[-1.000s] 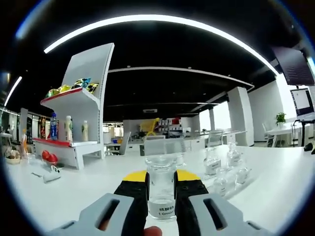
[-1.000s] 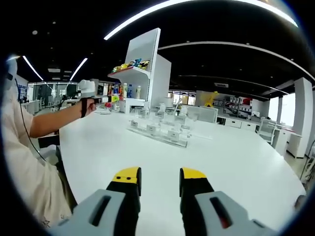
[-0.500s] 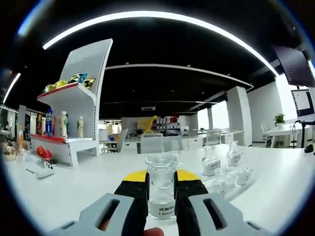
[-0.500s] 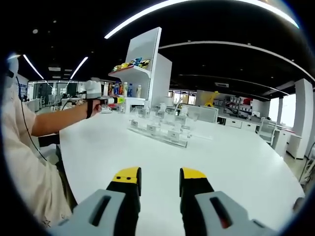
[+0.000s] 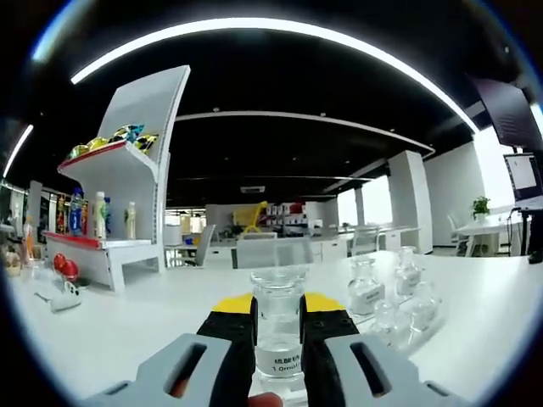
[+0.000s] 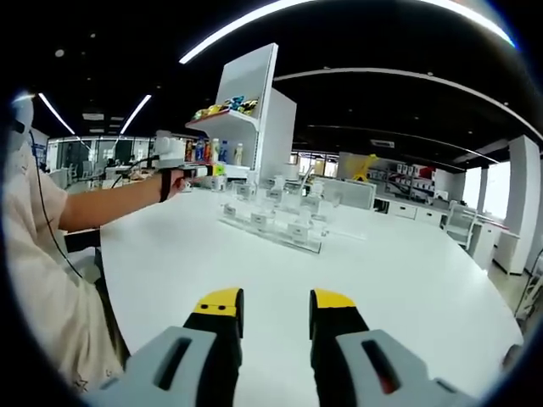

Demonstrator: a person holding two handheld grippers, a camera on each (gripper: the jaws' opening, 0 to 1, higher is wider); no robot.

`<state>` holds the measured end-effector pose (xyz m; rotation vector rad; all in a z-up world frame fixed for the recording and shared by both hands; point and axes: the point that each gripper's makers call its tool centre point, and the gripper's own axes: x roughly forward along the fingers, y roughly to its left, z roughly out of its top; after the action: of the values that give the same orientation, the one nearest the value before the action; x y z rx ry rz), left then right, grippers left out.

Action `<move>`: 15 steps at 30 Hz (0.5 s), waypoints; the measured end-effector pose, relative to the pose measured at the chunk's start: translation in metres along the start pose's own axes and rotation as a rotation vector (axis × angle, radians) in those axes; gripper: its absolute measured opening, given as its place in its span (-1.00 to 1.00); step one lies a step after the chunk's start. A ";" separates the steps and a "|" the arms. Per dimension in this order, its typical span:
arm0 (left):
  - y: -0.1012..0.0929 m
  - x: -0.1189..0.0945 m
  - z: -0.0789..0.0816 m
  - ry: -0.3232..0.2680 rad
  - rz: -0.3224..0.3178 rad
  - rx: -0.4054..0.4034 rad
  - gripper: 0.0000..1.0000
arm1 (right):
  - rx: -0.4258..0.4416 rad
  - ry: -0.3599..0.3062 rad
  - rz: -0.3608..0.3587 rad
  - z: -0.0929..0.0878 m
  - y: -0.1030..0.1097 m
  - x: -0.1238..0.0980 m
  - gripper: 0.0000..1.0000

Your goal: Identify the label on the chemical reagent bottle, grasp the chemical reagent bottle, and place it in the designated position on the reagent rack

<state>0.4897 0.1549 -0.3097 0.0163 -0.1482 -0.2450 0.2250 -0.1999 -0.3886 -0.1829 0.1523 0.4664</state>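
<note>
Holding a clear reagent bottle (image 5: 277, 326) upright at bottom centre of the left gripper view, the left claw (image 5: 277, 315) pinches its sides. The reagent rack (image 5: 399, 309) sits right of centre on the white bench (image 5: 127, 331). The right claw (image 6: 274, 307) is spread, empty, with the rack well ahead.

My left gripper (image 5: 277, 315) points forward and level, its two yellow-tipped jaws closed against the sides of a small clear bottle (image 5: 277, 326). My right gripper (image 6: 274, 312) sits low with its jaws parted and nothing between them. From there I see my left arm (image 6: 110, 204) stretched straight out, sleeve at the shoulder.
</note>
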 end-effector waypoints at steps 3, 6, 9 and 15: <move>-0.003 0.010 0.001 -0.008 -0.006 -0.008 -0.61 | -0.001 0.003 -0.001 0.001 -0.002 0.001 -0.39; -0.005 0.017 0.001 -0.011 -0.010 -0.009 -0.61 | 0.000 0.005 -0.004 0.002 -0.003 0.002 -0.39; -0.006 0.021 0.000 -0.013 -0.012 -0.010 -0.61 | 0.001 0.009 -0.005 0.001 -0.004 0.004 -0.39; -0.009 0.030 -0.004 -0.021 -0.027 -0.016 -0.61 | 0.004 0.010 0.003 0.000 -0.003 0.007 -0.39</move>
<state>0.5168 0.1385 -0.3093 -0.0004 -0.1670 -0.2736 0.2329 -0.1994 -0.3895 -0.1813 0.1634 0.4679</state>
